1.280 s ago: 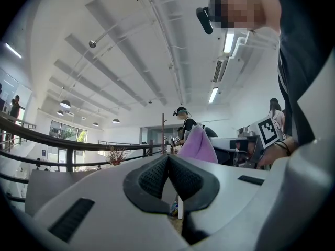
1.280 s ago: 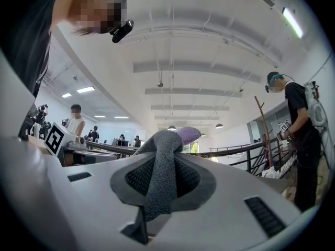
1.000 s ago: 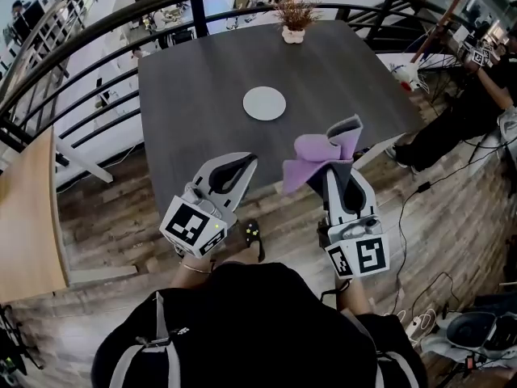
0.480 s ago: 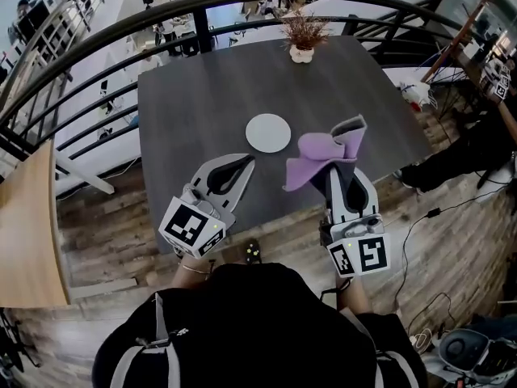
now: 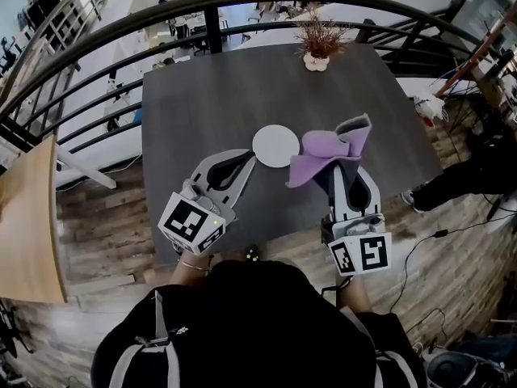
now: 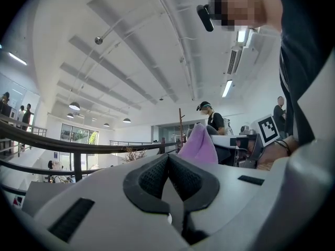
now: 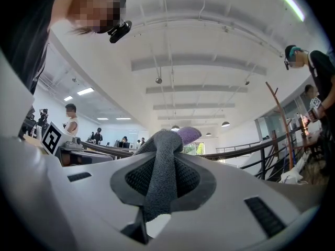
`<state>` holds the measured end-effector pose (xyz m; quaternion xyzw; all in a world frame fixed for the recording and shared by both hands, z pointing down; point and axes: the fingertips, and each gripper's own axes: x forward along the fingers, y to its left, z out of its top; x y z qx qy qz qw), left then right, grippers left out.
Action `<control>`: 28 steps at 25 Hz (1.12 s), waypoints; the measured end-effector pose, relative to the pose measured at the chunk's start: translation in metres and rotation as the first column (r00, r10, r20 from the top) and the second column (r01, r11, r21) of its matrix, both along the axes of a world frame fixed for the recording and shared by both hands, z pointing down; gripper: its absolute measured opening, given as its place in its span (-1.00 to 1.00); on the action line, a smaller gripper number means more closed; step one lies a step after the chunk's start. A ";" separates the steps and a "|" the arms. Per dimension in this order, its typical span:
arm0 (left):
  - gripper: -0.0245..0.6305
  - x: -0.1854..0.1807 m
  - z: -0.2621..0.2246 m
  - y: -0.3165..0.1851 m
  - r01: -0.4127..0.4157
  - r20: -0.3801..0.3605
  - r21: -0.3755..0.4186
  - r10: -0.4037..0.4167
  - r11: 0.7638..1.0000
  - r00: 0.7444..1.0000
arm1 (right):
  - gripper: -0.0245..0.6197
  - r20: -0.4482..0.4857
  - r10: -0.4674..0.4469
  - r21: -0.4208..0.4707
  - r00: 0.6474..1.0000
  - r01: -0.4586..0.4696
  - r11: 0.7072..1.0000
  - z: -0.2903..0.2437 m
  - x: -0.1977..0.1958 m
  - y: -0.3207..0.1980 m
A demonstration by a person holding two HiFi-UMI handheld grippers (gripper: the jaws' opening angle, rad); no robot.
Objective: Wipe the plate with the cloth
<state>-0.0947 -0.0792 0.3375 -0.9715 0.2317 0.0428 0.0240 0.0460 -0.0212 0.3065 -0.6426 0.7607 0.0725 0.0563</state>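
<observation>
A round white plate (image 5: pixel 275 145) lies in the middle of the dark wood-grain table (image 5: pixel 202 87). My right gripper (image 5: pixel 338 162) is shut on a purple and grey cloth (image 5: pixel 321 152), which sticks out past its tips just right of the plate. In the right gripper view the cloth (image 7: pixel 163 161) runs pinched between the two dark pads. My left gripper (image 5: pixel 246 158) is shut with nothing in it, its tips at the plate's near left rim. In the left gripper view the pads (image 6: pixel 155 178) meet, and the purple cloth (image 6: pixel 198 144) shows beyond them.
A small potted dried plant (image 5: pixel 317 53) stands at the table's far edge. A curved dark railing (image 5: pixel 97 31) runs behind the table. Wooden floor lies around it, with a light bench (image 5: pixel 24 217) at left and cables (image 5: pixel 452 233) at right.
The table and plate have drawn closer in the head view. Both grippers now sit right by the plate, the left tips at its rim. The cloth stays pinched.
</observation>
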 end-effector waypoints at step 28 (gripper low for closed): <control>-0.90 0.034 0.037 -0.062 0.311 0.078 -0.082 -0.305 0.947 0.949 | -0.72 -0.009 -0.327 -0.090 0.945 0.325 0.942 0.021 0.046 -0.122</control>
